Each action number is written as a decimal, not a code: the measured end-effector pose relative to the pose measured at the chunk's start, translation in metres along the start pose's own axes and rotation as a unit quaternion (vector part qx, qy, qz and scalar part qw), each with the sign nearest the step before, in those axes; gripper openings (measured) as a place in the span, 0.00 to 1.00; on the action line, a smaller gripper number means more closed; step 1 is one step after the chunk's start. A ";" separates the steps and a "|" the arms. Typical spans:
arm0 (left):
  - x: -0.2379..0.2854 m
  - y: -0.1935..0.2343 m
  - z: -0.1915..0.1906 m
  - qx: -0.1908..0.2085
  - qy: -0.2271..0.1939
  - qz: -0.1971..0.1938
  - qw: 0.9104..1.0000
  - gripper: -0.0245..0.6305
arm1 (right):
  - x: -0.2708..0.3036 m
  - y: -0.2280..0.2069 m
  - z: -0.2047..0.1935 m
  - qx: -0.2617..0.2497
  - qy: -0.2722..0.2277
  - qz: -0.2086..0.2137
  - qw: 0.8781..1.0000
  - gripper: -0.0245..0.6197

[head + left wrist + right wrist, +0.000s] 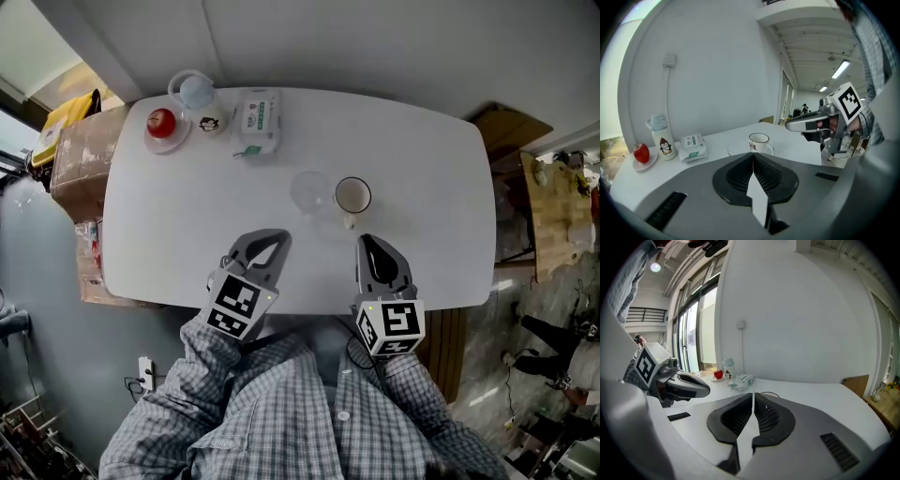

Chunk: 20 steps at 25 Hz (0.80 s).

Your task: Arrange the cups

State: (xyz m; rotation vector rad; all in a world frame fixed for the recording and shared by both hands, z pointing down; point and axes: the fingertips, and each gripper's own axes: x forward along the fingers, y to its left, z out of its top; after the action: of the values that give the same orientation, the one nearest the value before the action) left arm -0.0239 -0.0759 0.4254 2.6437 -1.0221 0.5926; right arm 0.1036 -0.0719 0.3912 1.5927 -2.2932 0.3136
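Note:
A white mug with a dark rim (pixel 352 196) (pixel 759 142) stands upright near the middle of the white table (pixel 187 234). A clear glass cup (pixel 310 192) (pixel 735 149) stands right beside it on its left. Both grippers hang over the table's near edge, short of the cups. My left gripper (pixel 270 240) (pixel 753 155) is shut, its ribbed pads pressed together with nothing between them. My right gripper (pixel 368 242) (pixel 753 394) is shut too and holds nothing. Each gripper view shows the other gripper alongside, the right gripper (pixel 788 125) and the left gripper (pixel 707 390).
At the table's far left stand a penguin-print bottle (pixel 199 97) (pixel 660 136), a red apple on a small plate (pixel 161 123) (pixel 641 153) and a pack of wipes (pixel 257 120) (pixel 693 146). A cardboard box (pixel 80 150) sits beside the table's left end.

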 end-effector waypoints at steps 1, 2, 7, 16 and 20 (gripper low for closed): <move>-0.004 0.000 0.002 0.003 -0.005 -0.001 1.000 0.05 | -0.004 0.001 0.003 -0.001 -0.003 -0.002 1.000 0.09; -0.008 0.000 0.004 0.004 -0.008 -0.001 1.000 0.05 | -0.009 0.002 0.006 -0.002 -0.007 -0.004 1.000 0.09; -0.031 -0.002 0.015 0.010 -0.028 -0.008 1.000 0.05 | -0.026 0.009 0.014 -0.005 -0.024 -0.017 1.000 0.08; -0.064 -0.013 0.044 0.035 -0.072 -0.015 0.997 0.05 | -0.047 0.023 0.037 -0.012 -0.072 -0.025 0.997 0.08; -0.073 -0.012 0.052 0.042 -0.087 -0.016 0.995 0.05 | -0.047 0.029 0.044 -0.018 -0.092 -0.021 0.995 0.08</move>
State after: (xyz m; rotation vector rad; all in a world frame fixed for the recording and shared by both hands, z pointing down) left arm -0.0501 -0.0436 0.3449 2.8211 -1.0208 0.4114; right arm 0.0852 -0.0369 0.3322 1.7125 -2.3813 0.1199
